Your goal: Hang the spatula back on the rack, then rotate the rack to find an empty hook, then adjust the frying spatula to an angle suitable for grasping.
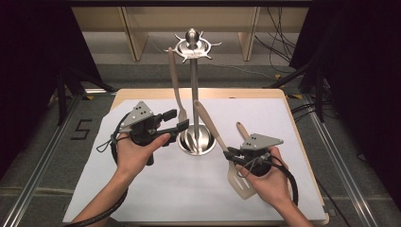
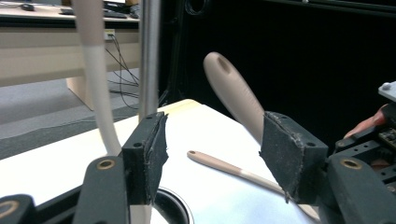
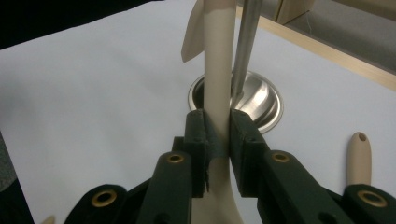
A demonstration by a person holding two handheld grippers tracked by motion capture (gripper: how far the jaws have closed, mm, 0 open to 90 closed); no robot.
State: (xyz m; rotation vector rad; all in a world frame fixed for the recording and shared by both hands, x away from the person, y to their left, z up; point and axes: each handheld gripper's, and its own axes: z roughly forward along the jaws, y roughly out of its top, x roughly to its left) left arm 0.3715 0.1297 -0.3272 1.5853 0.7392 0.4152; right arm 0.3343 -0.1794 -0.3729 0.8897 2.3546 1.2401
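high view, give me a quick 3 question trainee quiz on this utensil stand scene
1. True or false: the right gripper is shut on the spatula.
2. What hangs from the stand? A) fork B) whisk C) ladle
3. Where does the spare utensil lie?

Key
1. True: the jaws clamp the spatula's handle.
2. A: the fork hangs from a hook at the stand's top.
3. Flat on the white sheet, just beyond the right gripper.

Three beige utensils (image 1: 176,80), one steel stand (image 1: 194,85), two tongs (image 1: 173,122).
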